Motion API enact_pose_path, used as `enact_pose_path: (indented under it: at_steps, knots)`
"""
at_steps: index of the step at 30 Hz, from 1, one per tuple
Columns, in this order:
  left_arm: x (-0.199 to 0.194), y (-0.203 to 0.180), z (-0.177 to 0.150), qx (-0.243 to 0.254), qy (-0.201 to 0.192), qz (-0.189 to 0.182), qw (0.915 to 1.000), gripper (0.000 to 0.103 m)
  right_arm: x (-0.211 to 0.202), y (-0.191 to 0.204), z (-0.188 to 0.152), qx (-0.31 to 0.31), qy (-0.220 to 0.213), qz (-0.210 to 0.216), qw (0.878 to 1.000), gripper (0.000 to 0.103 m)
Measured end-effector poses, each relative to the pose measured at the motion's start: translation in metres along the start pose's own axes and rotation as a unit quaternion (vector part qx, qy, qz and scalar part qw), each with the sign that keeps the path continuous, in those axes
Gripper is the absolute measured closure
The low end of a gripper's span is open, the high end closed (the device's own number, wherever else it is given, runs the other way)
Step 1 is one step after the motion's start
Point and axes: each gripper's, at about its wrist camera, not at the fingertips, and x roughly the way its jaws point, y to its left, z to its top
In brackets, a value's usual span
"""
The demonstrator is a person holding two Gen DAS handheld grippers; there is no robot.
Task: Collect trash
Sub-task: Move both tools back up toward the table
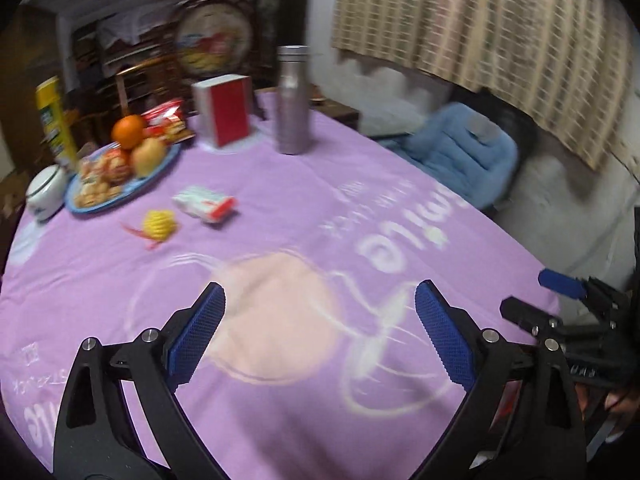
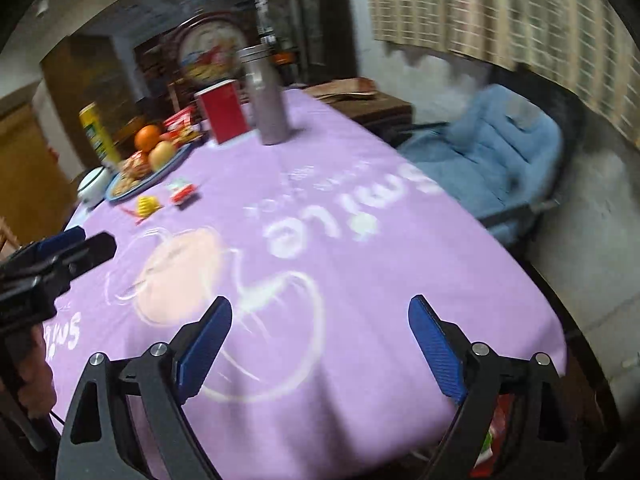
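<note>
A crumpled yellow wrapper with a red strip (image 1: 160, 226) lies on the purple tablecloth (image 1: 280, 208) at the left, beside a red and white packet (image 1: 206, 204). Both also show far off in the right wrist view, the wrapper (image 2: 147, 205) and the packet (image 2: 183, 192). My left gripper (image 1: 320, 300) is open and empty above the near middle of the table, well short of them. My right gripper (image 2: 320, 314) is open and empty above the table's near right part. Each gripper shows at the edge of the other's view.
A blue plate (image 1: 120, 200) with fruit and snacks, a white bowl (image 1: 46, 192), a yellow can (image 1: 54, 120), a red and white box (image 1: 226, 110) and a metal bottle (image 1: 294, 100) stand at the far side. A blue cushioned chair (image 1: 460, 152) is right of the table.
</note>
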Motion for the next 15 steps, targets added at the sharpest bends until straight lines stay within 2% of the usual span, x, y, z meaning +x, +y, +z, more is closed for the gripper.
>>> enact_pose_path:
  at_steps: [4, 8, 12, 15]
  knots:
    - [0.002, 0.041, 0.01, -0.042, 0.003, 0.027, 0.9987, 0.01, 0.02, 0.032, 0.019, -0.016, 0.006, 0.025, 1.0, 0.014]
    - [0.012, 0.075, 0.021, -0.063, 0.013, 0.055, 0.9964, 0.01, 0.042, 0.054, 0.029, -0.012, 0.021, 0.048, 0.999, 0.014]
    - [0.044, 0.116, 0.034, -0.089, 0.045, 0.1, 0.9899, 0.01, 0.065, 0.07, 0.04, -0.013, 0.037, 0.068, 0.997, 0.014]
    - [0.067, 0.146, 0.041, -0.126, 0.063, 0.111, 0.9838, 0.01, 0.075, 0.075, 0.044, -0.013, 0.043, 0.082, 0.996, 0.014]
